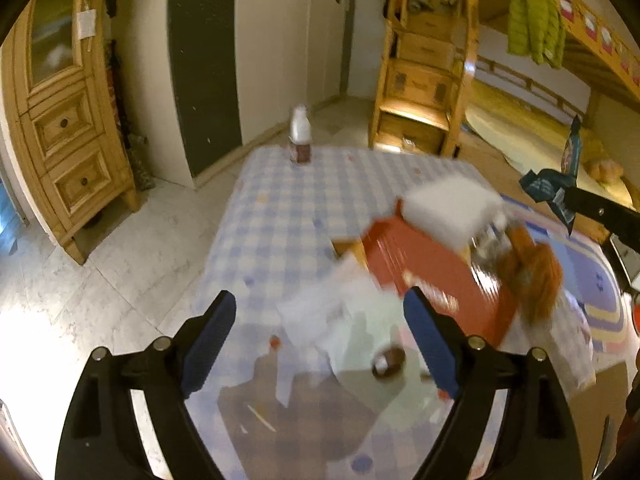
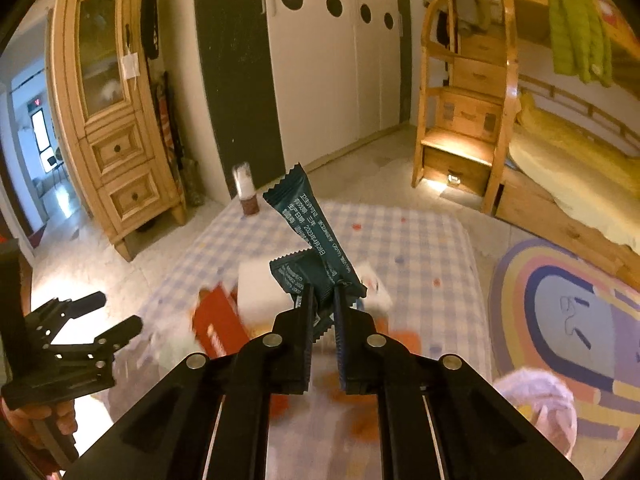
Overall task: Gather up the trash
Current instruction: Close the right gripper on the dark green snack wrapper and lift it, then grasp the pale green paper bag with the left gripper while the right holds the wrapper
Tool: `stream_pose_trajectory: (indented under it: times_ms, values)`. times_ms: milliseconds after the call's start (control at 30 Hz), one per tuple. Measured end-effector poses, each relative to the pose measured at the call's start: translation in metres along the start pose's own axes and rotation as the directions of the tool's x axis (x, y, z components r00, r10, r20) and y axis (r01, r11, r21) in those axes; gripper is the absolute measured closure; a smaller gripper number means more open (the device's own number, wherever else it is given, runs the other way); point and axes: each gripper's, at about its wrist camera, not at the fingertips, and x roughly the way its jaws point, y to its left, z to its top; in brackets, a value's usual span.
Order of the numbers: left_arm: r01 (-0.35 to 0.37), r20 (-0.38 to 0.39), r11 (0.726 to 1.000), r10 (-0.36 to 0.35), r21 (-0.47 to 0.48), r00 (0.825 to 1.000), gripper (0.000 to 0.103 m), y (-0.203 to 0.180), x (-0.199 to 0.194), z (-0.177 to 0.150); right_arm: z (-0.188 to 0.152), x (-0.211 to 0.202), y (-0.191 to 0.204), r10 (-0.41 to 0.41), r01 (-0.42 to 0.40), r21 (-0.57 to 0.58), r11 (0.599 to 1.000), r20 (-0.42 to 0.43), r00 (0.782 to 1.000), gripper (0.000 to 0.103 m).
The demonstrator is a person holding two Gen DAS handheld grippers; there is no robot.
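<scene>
My right gripper (image 2: 323,300) is shut on two dark teal wrappers (image 2: 308,236) and holds them above the checked table (image 2: 420,248); they also show in the left wrist view (image 1: 554,184). My left gripper (image 1: 320,320) is open and empty above white crumpled paper (image 1: 320,316) and a small round cap (image 1: 388,362). It also shows in the right wrist view (image 2: 120,314). A red box (image 1: 432,272), a white block (image 1: 452,208) and an orange wrapper (image 1: 532,276) lie on the table to its right.
A bottle with a white top (image 1: 300,136) stands at the table's far edge. A wooden cabinet (image 1: 60,120) is at the left, a bunk bed with stairs (image 1: 424,72) at the right, a colourful rug (image 2: 568,320) on the floor.
</scene>
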Motion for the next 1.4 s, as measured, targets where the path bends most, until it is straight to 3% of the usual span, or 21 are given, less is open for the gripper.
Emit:
stream_pose_trajectory:
  times_ms: [233, 400, 600, 733, 800, 867, 900, 967, 1033, 1233, 1400]
  values:
    - [0.057, -0.105, 0.998, -0.056, 0.01, 0.993, 0.019, -0.017, 0.016, -0.034, -0.028, -0.018, -0.006, -0.004, 0.005, 0.024, 1.0, -0.017, 1.0, 0.093]
    - [0.064, -0.118, 0.996, -0.057, 0.059, 0.991, 0.025, -0.027, 0.035, -0.036, -0.037, -0.026, -0.012, -0.007, 0.008, 0.045, 0.999, -0.022, 1.0, 0.093]
    - [0.137, -0.134, 0.988, -0.127, 0.066, 0.983, 0.027, -0.03, 0.049, -0.031, -0.048, -0.034, -0.015, -0.017, 0.018, 0.056, 0.998, -0.023, 1.0, 0.093]
    - [0.157, -0.125, 0.98, -0.142, 0.118, 0.982, 0.045, -0.041, 0.046, -0.035, -0.051, -0.037, -0.017, -0.019, 0.02, 0.064, 0.998, -0.026, 0.999, 0.093]
    - [0.165, -0.123, 0.977, -0.149, 0.134, 0.981, 0.048, -0.046, 0.043, -0.037, -0.053, -0.039, -0.018, -0.02, 0.022, 0.07, 0.997, -0.028, 0.999, 0.093]
    - [0.167, -0.119, 0.977, -0.151, 0.131, 0.981, 0.06, -0.046, 0.04, -0.039, -0.055, -0.041, -0.018, -0.022, 0.024, 0.072, 0.997, -0.026, 0.999, 0.093]
    - [0.171, -0.112, 0.977, -0.158, 0.124, 0.981, 0.066, -0.045, 0.036, -0.038, -0.055, -0.043, -0.018, -0.024, 0.026, 0.072, 0.997, -0.024, 0.999, 0.093]
    - [0.19, -0.101, 0.975, -0.179, 0.112, 0.979, 0.089, -0.042, 0.027, -0.037, -0.056, -0.045, -0.02, -0.025, 0.026, 0.076, 0.997, -0.021, 0.999, 0.093]
    - [0.212, -0.077, 0.971, -0.204, 0.11, 0.976, 0.095, -0.039, 0.014, -0.035, -0.056, -0.048, -0.021, -0.025, 0.026, 0.082, 0.996, -0.014, 1.0, 0.093]
    - [0.193, 0.052, 0.968, -0.204, 0.16, 0.978, 0.099, -0.04, -0.041, -0.025, -0.055, -0.061, -0.026, -0.036, 0.033, 0.087, 0.996, 0.026, 0.999, 0.093]
    - [0.205, 0.152, 0.959, -0.236, 0.194, 0.96, 0.099, -0.048, -0.078, 0.002, -0.056, -0.069, -0.032, -0.039, 0.034, 0.104, 0.994, 0.048, 0.998, 0.093]
